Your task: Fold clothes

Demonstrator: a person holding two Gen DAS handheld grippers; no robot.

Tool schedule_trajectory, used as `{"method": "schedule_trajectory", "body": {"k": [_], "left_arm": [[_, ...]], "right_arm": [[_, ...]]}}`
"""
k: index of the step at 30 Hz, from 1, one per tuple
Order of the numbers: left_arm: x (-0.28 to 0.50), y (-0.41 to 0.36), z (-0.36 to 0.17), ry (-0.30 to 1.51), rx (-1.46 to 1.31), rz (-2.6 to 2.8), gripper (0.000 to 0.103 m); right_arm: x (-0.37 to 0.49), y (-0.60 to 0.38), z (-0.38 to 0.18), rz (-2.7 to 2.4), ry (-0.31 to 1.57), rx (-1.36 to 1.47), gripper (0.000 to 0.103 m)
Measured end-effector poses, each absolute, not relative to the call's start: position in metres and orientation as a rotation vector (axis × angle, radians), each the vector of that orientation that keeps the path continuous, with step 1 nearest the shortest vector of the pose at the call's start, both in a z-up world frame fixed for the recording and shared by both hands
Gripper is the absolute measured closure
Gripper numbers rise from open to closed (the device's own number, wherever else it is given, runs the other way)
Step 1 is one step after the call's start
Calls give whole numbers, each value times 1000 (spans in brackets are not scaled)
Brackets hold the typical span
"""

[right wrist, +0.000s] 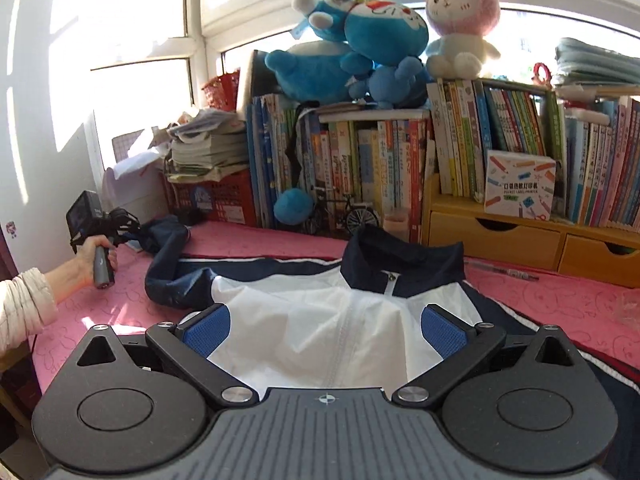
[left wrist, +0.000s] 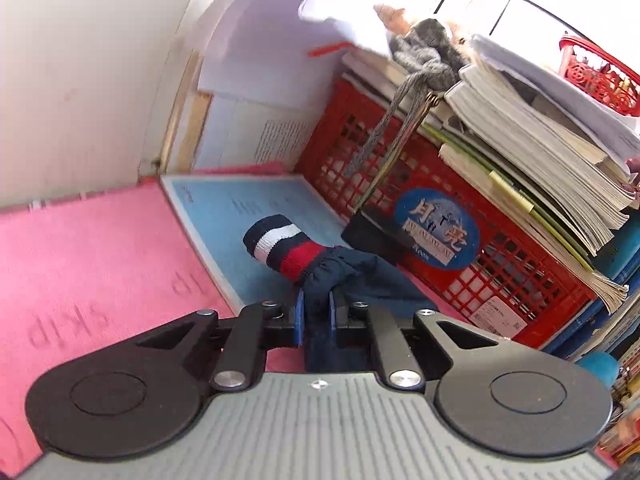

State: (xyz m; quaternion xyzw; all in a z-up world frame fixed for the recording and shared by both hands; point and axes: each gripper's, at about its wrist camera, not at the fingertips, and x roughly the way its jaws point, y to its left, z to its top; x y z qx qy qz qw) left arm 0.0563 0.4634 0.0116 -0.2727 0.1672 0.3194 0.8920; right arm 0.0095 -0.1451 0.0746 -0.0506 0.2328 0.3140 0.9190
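Note:
A navy and white zip jacket [right wrist: 320, 320] lies front up on the pink table cover [right wrist: 248, 240], collar toward the books. Its navy sleeve [right wrist: 164, 256] stretches away to the left. In the left wrist view my left gripper [left wrist: 317, 304] is shut on that navy sleeve [left wrist: 360, 276] just behind its striped red, white and navy cuff [left wrist: 280, 246], which rests over a blue sheet [left wrist: 224, 216]. My right gripper [right wrist: 326, 330] hangs open above the white chest panel with nothing between its blue pads [right wrist: 208, 330]. A hand [right wrist: 94, 258] at the far left holds the left gripper's handle.
A red crate [left wrist: 460, 248] topped with stacked books [left wrist: 540, 152] stands close behind the cuff. A wall [left wrist: 80, 80] closes the left side. Shelved books [right wrist: 400, 168], plush toys [right wrist: 360, 40] and a wooden drawer unit [right wrist: 520, 236] line the table's back.

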Motion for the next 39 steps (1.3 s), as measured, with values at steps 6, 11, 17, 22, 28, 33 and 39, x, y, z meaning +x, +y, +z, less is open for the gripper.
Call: {"method": "schedule_trajectory", "body": {"k": [6, 11, 17, 22, 28, 33, 39], "left_arm": [[13, 495, 75, 268, -373, 690, 92], [13, 500, 38, 472, -219, 719, 91], [17, 502, 18, 349, -191, 724, 91], [30, 510, 25, 250, -77, 798, 102], [23, 550, -12, 485, -355, 749, 94], [16, 563, -16, 516, -549, 676, 19], [44, 548, -20, 538, -397, 718, 63]], "right_arm": [[51, -61, 86, 777, 466, -241, 0], [82, 41, 37, 876, 518, -369, 0], [136, 127, -11, 869, 676, -329, 0], [169, 152, -32, 847, 731, -240, 0], [188, 164, -54, 853, 831, -186, 0], [175, 171, -66, 849, 781, -269, 0], [167, 175, -63, 843, 753, -294, 0]]}}
